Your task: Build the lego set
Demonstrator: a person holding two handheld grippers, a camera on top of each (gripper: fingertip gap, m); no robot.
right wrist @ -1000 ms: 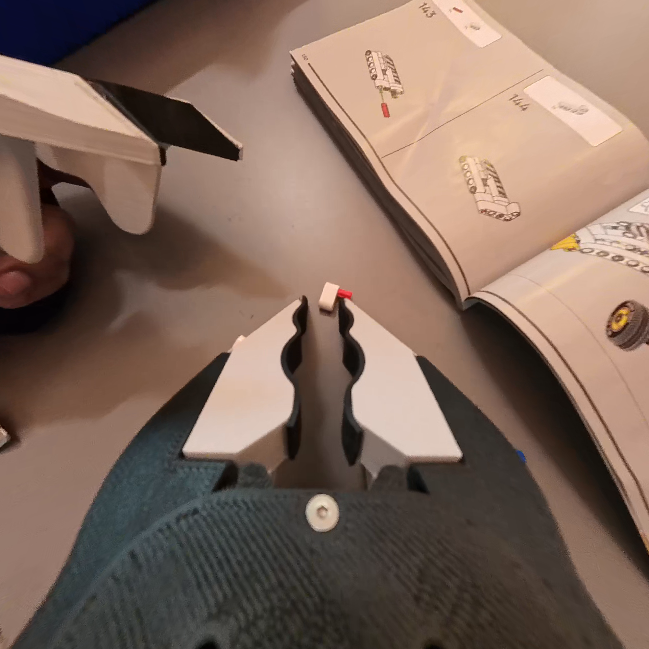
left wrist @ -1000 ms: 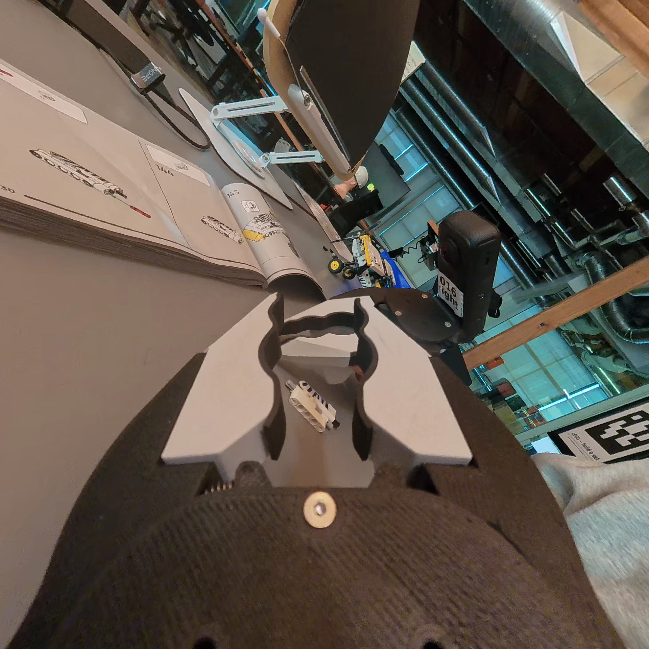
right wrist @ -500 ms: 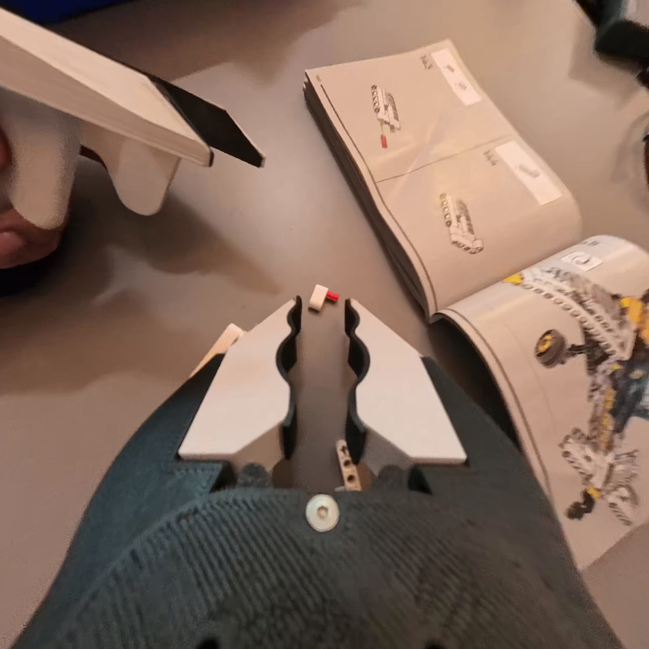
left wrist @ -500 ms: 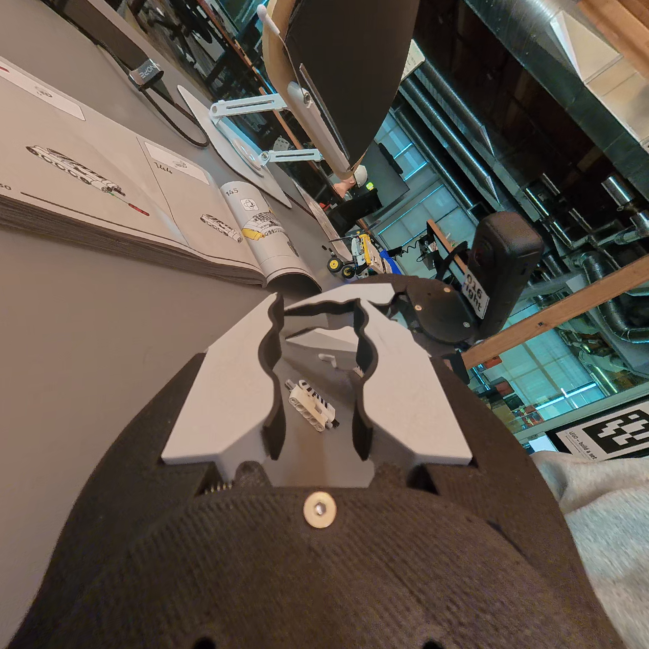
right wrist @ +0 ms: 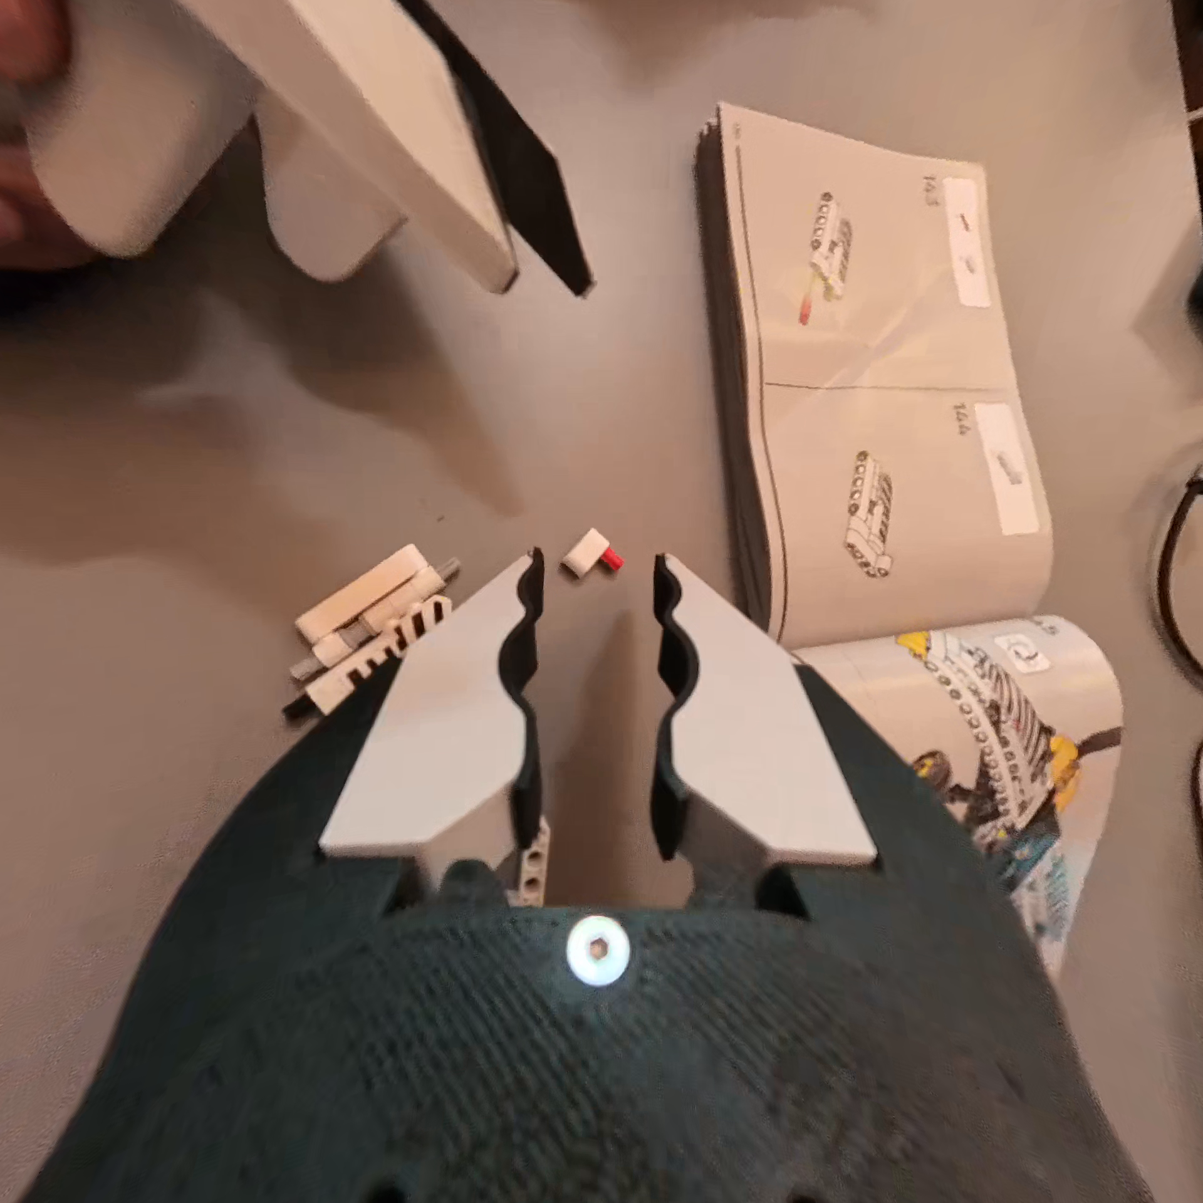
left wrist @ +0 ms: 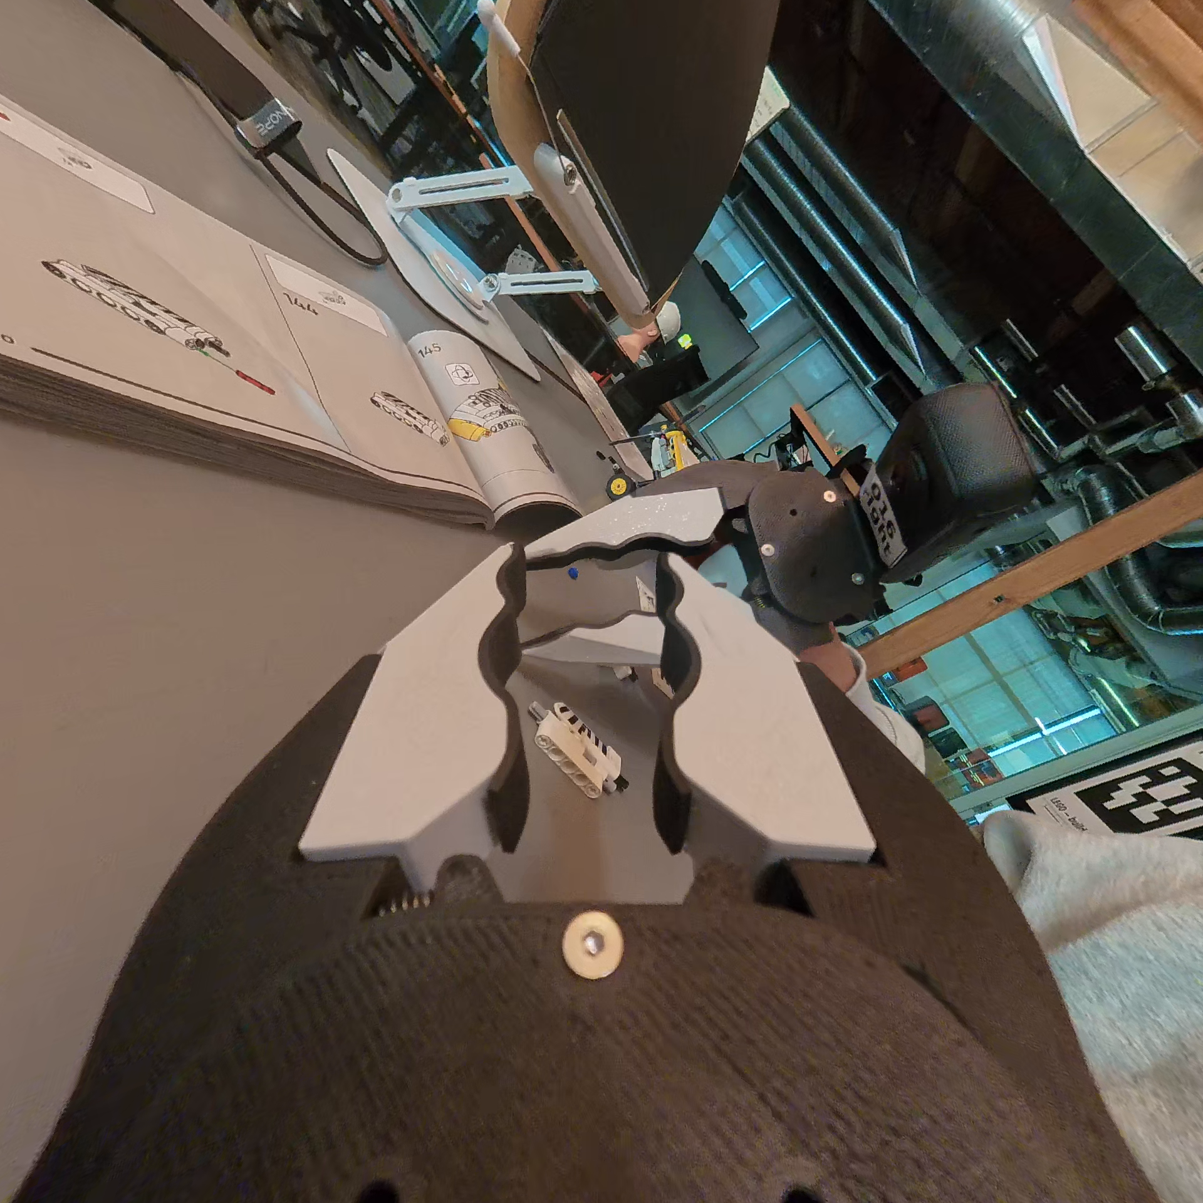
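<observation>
A small white lego assembly (left wrist: 576, 748) with a striped piece lies on the grey table between my left gripper's fingers. My left gripper (left wrist: 589, 566) is open and empty, low over the table. My right gripper (right wrist: 597, 558) is open and empty above the table. A small white piece with a red pin (right wrist: 589, 560) lies just past its fingertips. The white assembly (right wrist: 371, 625) lies to the left of its left finger. A white holed beam (right wrist: 534, 866) shows under that finger. The left gripper (right wrist: 390, 130) shows at the upper left. The right gripper's dark body (left wrist: 807, 560) shows beyond my left fingers.
The open instruction book (right wrist: 879, 390) lies to the right of the pieces, also in the left wrist view (left wrist: 195, 338). A monitor stand base (left wrist: 456, 280) and a black cable (left wrist: 312, 215) sit behind it. A grey sleeve (left wrist: 1106, 944) and a black-and-white marker sheet (left wrist: 1139, 801) are at the right. There is about 7 centimeters between the tips of the two grippers.
My right gripper has risen, pulled back and opened wider; the white assembly and beam have come into its view. My left gripper and the assembly between its fingers have stayed put.
</observation>
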